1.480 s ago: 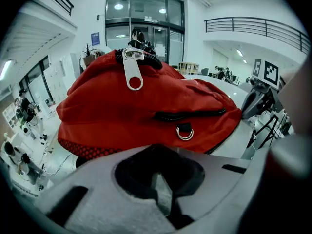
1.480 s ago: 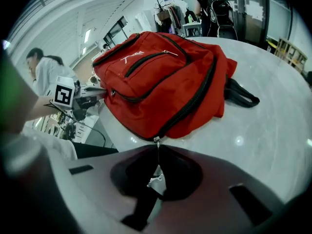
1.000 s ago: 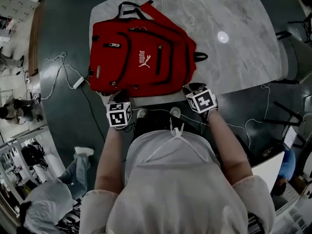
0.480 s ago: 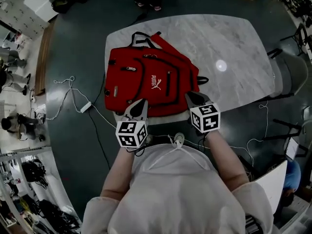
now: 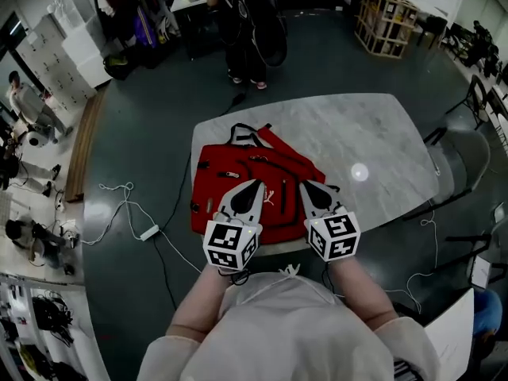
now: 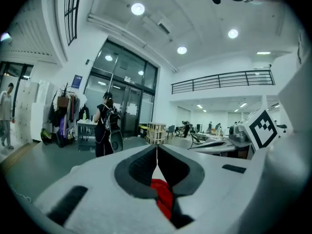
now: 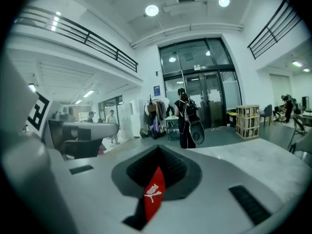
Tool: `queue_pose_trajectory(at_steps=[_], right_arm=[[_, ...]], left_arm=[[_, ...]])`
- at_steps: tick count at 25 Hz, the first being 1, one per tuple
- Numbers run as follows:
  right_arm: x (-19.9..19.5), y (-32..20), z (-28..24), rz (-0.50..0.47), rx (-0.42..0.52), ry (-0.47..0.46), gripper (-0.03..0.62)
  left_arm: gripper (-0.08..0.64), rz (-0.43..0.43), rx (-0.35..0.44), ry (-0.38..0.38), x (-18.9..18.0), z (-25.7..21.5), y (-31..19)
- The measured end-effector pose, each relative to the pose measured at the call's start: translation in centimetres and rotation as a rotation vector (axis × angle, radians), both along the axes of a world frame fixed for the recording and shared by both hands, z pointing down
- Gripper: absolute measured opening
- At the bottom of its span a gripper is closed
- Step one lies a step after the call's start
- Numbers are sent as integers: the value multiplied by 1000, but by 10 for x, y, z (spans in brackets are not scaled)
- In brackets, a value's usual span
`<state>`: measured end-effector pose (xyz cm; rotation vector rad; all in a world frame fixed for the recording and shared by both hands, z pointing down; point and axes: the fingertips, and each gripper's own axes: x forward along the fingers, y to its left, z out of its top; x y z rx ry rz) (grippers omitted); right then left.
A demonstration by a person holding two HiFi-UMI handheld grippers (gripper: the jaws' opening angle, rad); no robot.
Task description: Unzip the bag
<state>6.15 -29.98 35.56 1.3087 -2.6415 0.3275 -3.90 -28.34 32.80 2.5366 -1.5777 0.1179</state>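
Observation:
A red backpack (image 5: 238, 177) with black zips and a white logo lies flat on the marble table (image 5: 373, 133). Both grippers hover over its near half, held level and pointing away from me. In the head view my left gripper (image 5: 255, 182) is over the bag's middle and my right gripper (image 5: 303, 185) is over its right side. The left gripper's (image 6: 157, 150) jaws meet in a thin line, with red fabric (image 6: 163, 199) showing below through the gap. The right gripper (image 7: 158, 149) is also shut, and the bag's logo panel (image 7: 153, 196) shows under it. Neither holds anything.
A person with a backpack (image 5: 254, 30) stands beyond the table's far side. A wooden crate (image 5: 385, 22) is at the back right. Chairs (image 5: 468, 149) stand to the right. Cables and a power strip (image 5: 147, 232) lie on the floor to the left.
Both grippers rose from the table's near edge to above the bag. The head view has lifted, so the bag and table look smaller and farther off.

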Motion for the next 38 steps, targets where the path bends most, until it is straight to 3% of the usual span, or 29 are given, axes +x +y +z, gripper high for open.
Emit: queue_pose_trajectory(at_steps=[6,11,38], right_arm=[[-3,0,-29,21,52,-51,28],[-1,1,-36,32,81,-37,28],[-4,5,-20,56,20,25,26]], left_arm=[[21,41,127,26,6,-47,-3],[21,51,162,26,10,-53,-1],[21,26,131,28,4,-43,-7]])
